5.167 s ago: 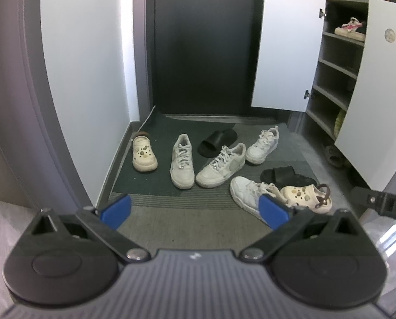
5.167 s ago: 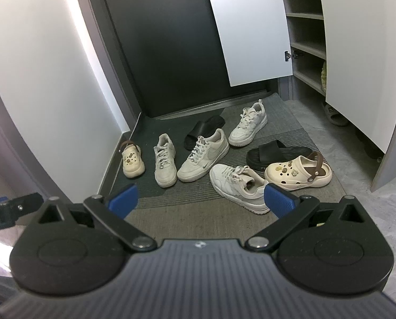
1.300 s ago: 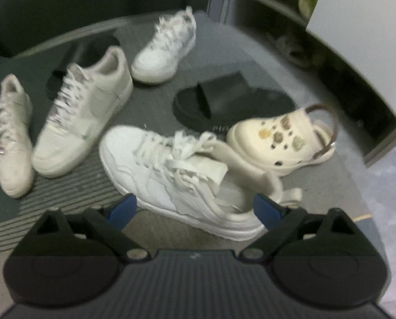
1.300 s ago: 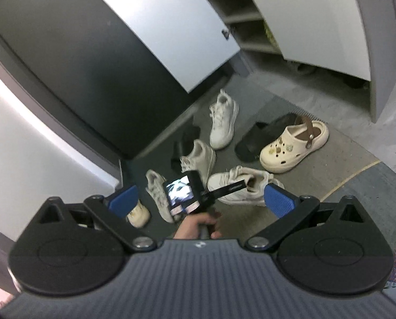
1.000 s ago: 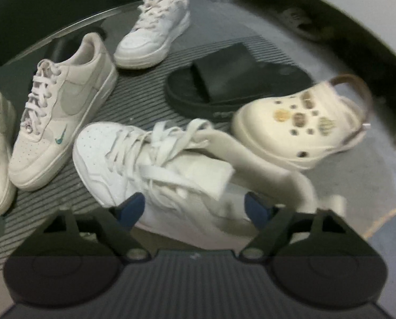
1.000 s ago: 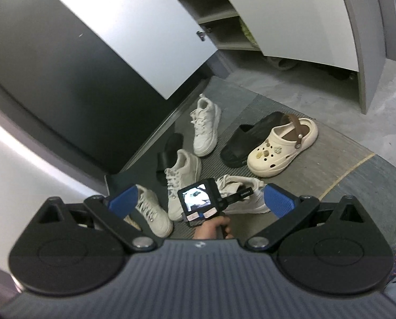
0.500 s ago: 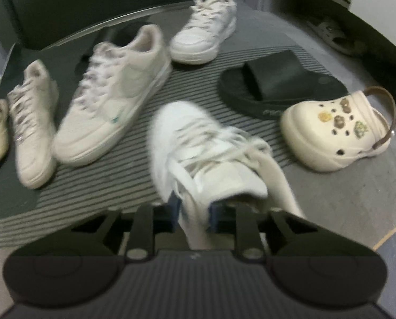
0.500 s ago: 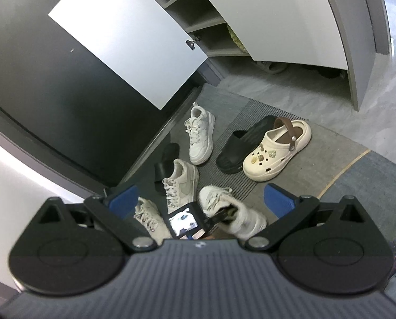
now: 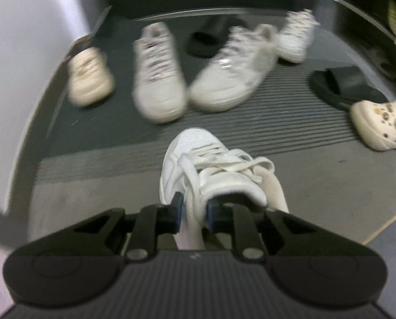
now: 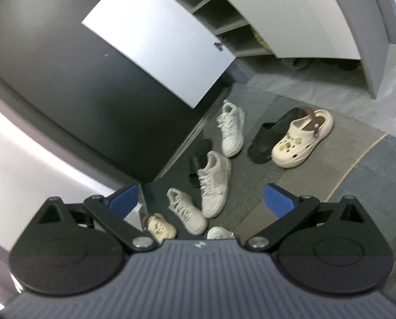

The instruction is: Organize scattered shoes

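Observation:
My left gripper (image 9: 193, 210) is shut on the collar of a white sneaker (image 9: 198, 159), which hangs off the mat with its toe pointing away. Only that sneaker's toe (image 10: 219, 233) shows in the right wrist view. On the mat lie two beige sneakers (image 9: 156, 71) (image 9: 234, 79), another white sneaker (image 9: 295, 36), a cream clog (image 9: 87, 75) at the left, a second cream clog (image 9: 378, 123) at the right, and two black slides (image 9: 346, 86) (image 9: 211, 38). My right gripper (image 10: 201, 199) is open, high above the floor, with nothing between its fingers.
A grey doormat (image 9: 277, 122) covers the entry floor. A white wall (image 9: 25, 53) bounds the left side and a dark door (image 10: 65, 79) the back. The shoe cabinet (image 10: 224, 18) stands open at the right, with white doors (image 10: 158, 34) swung out.
My left gripper closed on the white sneaker's collar, lifted it and carried it leftward across the mat. My right gripper rose and swung, so the shoes sit lower in its view.

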Motion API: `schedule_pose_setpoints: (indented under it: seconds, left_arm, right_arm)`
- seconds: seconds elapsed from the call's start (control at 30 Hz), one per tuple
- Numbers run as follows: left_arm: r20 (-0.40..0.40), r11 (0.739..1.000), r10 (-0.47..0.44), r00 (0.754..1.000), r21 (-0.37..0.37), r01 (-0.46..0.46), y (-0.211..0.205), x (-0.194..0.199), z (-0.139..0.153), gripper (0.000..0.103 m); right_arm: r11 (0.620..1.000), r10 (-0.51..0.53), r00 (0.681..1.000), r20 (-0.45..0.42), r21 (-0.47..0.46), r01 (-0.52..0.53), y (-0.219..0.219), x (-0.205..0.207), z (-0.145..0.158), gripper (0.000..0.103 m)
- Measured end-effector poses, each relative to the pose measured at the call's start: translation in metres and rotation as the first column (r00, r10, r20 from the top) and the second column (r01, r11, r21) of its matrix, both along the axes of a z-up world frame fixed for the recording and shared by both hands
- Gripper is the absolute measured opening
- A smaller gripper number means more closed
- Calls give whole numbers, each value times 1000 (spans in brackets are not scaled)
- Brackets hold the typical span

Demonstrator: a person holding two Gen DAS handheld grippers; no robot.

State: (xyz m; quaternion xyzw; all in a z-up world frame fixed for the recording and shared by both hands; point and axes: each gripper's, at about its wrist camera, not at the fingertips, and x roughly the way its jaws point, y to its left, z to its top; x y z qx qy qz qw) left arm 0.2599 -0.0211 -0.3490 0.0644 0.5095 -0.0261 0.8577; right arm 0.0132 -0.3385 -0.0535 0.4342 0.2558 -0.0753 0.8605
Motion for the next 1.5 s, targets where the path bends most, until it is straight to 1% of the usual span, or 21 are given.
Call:
schedule_pose_setpoints:
  seconds: [0.1, 0.2, 0.3, 0.33, 0.37, 0.4, 0.47, 0.5, 0.57, 0.63, 0.7, 0.77, 0.9, 0.97, 1.07, 1.13, 1.2, 1.27, 1.37, 1.43, 1.5]
  left_arm:
    - [-30, 1000, -6, 1000, 1, 6, 22, -13, -8, 20]
    - [-82, 999, -43, 996, 11, 44, 30, -21, -11, 21]
    - [-152, 999, -52, 987, -11, 51, 37, -32, -13, 23]
    - [-155, 997, -72, 985, -5, 72, 37, -36, -9, 25]
    - [-141, 995, -92, 986, 13, 95, 36, -39, -4, 31]
    - [-127, 989, -133, 983, 46, 139, 33, -43, 3, 32]
    - [-89, 968, -222, 971, 95, 230, 24, -49, 31, 35]
    - [-74, 963, -242, 967, 103, 249, 22, -51, 43, 38]
    - [-35, 968, -234, 972, 86, 236, 20, -49, 79, 53]
    - [15, 975, -211, 977, 75, 209, 17, -46, 121, 57]
    - [81, 983, -181, 980, 58, 176, 17, -44, 178, 66]
    - [126, 989, -149, 981, 25, 147, 18, -48, 223, 77]
    - [192, 992, -111, 975, -35, 119, 15, -62, 305, 81]
    - [201, 989, -127, 971, -44, 139, 9, -80, 336, 89]
    - [229, 978, -148, 962, -109, 177, 3, -115, 370, 93]
    - [241, 971, -158, 957, -140, 196, -2, -137, 388, 95]
    - [254, 963, -174, 952, -159, 218, -9, -158, 404, 102]
    - [275, 954, -204, 939, -161, 254, -19, -177, 415, 103]
    - [314, 948, -243, 918, -122, 293, -35, -204, 427, 103]
    - [339, 953, -233, 911, -108, 284, -44, -222, 433, 103]
    - [353, 953, -218, 910, -125, 277, -49, -239, 441, 103]
  right_arm:
    - [999, 48, 999, 0, -14, -48, 17, 4, -1, 103]
    - [995, 100, 995, -13, -26, -101, 31, 8, -4, 103]
    - [988, 144, 989, -41, -48, -146, 41, 11, -8, 103]
    - [986, 153, 987, -52, -58, -156, 44, 11, -10, 103]
    - [984, 162, 985, -63, -67, -167, 47, 11, -12, 103]
    - [981, 171, 982, -75, -82, -177, 48, 10, -13, 103]
    - [974, 183, 979, -94, -115, -193, 51, 7, -13, 103]
    - [971, 187, 977, -99, -135, -199, 52, 5, -12, 103]
    - [959, 203, 973, -106, -181, -220, 55, -2, -9, 103]
    - [946, 221, 970, -99, -221, -238, 58, -10, -6, 103]
    - [931, 240, 966, -94, -259, -257, 62, -18, -2, 103]
    - [914, 260, 961, -95, -298, -277, 64, -25, 2, 103]
    - [864, 312, 946, -87, -389, -321, 74, -40, 11, 103]
    - [832, 351, 932, -88, -427, -353, 78, -47, 13, 103]
    - [795, 386, 917, -102, -468, -387, 85, -57, 12, 103]
    - [782, 365, 922, -130, -494, -380, 92, -64, 7, 103]
    - [778, 337, 928, -162, -507, -371, 101, -69, 0, 103]
    - [775, 345, 924, -164, -505, -379, 111, -75, -8, 103]
    - [738, 386, 897, -216, -510, -441, 134, -82, -27, 103]
    - [742, 409, 887, -215, -487, -461, 143, -85, -33, 103]
    - [739, 422, 883, -205, -485, -467, 151, -84, -34, 103]
